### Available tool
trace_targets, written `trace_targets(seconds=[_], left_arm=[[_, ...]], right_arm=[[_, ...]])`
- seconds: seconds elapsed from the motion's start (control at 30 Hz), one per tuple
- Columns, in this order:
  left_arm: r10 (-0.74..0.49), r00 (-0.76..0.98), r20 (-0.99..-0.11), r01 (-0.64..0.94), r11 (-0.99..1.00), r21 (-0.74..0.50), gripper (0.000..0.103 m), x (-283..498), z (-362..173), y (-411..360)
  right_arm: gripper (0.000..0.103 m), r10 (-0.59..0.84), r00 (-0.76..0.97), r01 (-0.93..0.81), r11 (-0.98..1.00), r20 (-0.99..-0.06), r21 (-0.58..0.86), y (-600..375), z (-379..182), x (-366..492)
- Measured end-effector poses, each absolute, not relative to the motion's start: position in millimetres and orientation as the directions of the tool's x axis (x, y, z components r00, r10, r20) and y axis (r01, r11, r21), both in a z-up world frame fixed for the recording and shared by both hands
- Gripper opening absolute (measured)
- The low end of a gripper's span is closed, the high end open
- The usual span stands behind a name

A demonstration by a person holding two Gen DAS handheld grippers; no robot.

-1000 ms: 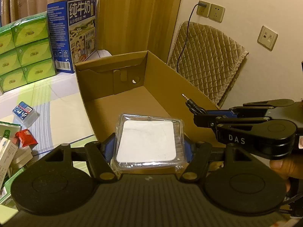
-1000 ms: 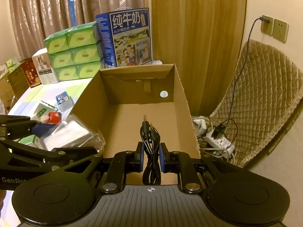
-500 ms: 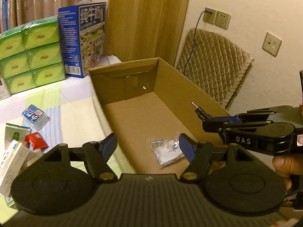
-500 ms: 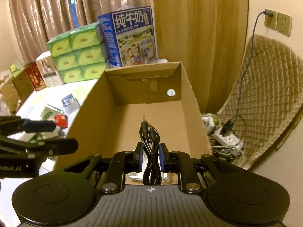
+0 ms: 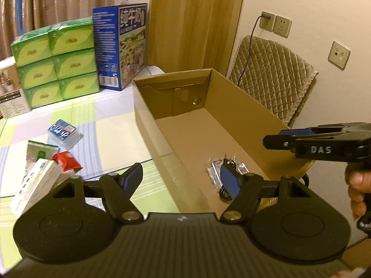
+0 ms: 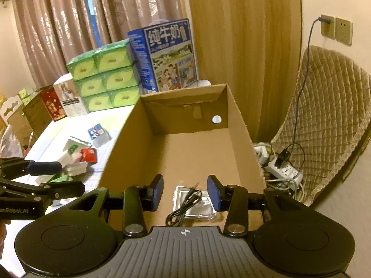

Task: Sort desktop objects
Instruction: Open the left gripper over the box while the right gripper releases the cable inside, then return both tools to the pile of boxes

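Observation:
An open cardboard box stands at the table's right edge. On its floor lies a clear plastic-wrapped packet, with a coiled black audio cable on top of it. My left gripper is open and empty, straddling the box's left wall. My right gripper is open and empty, above the packet and cable. It also shows in the left wrist view at the right, over the box's right wall.
Loose items lie on the table left of the box: a blue card pack, a red packet, a white medicine box. Green tissue packs and a blue milk carton stand behind. A power strip lies on the floor.
My left gripper opened and dropped the wrapped packet into the box, then moved left. My right gripper opened and the cable fell onto the packet.

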State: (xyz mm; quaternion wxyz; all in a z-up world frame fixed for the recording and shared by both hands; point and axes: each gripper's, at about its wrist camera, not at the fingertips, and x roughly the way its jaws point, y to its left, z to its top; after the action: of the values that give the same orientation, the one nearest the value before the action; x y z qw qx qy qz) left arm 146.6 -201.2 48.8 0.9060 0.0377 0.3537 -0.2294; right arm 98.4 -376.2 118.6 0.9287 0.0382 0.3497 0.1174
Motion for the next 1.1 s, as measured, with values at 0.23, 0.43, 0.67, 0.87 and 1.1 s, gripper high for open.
trace_targets(seconds=[0.23, 0.43, 0.67, 0.87, 1.1], left_arm=[[-0.366, 0.662, -0.654, 0.425, 0.902, -0.076, 0.071, 123, 59, -178], [-0.334, 0.683, -0.649, 0.397, 0.916, -0.054, 0.078, 100, 71, -154], [-0.3, 0.707, -0.641, 0.371, 0.928, -0.025, 0.086, 70, 78, -120], [-0.253, 0.721, -0.646, 0.343, 0.939, 0.015, 0.092, 46, 75, -79], [-0.196, 0.709, -0.678, 0.288, 0.957, 0.024, 0.097, 27, 60, -25]], right_arm=[[0.052, 0.277, 0.736, -0.245, 0.959, -0.618, 0.139, -349, 136, 70], [0.06, 0.308, 0.737, -0.298, 0.947, -0.601, 0.121, -323, 151, 51], [0.069, 0.342, 0.734, -0.362, 0.928, -0.586, 0.088, -297, 162, 33], [0.076, 0.369, 0.723, -0.408, 0.91, -0.584, 0.07, -275, 163, 26], [0.078, 0.405, 0.69, -0.485, 0.874, -0.6, 0.032, -241, 155, 21]])
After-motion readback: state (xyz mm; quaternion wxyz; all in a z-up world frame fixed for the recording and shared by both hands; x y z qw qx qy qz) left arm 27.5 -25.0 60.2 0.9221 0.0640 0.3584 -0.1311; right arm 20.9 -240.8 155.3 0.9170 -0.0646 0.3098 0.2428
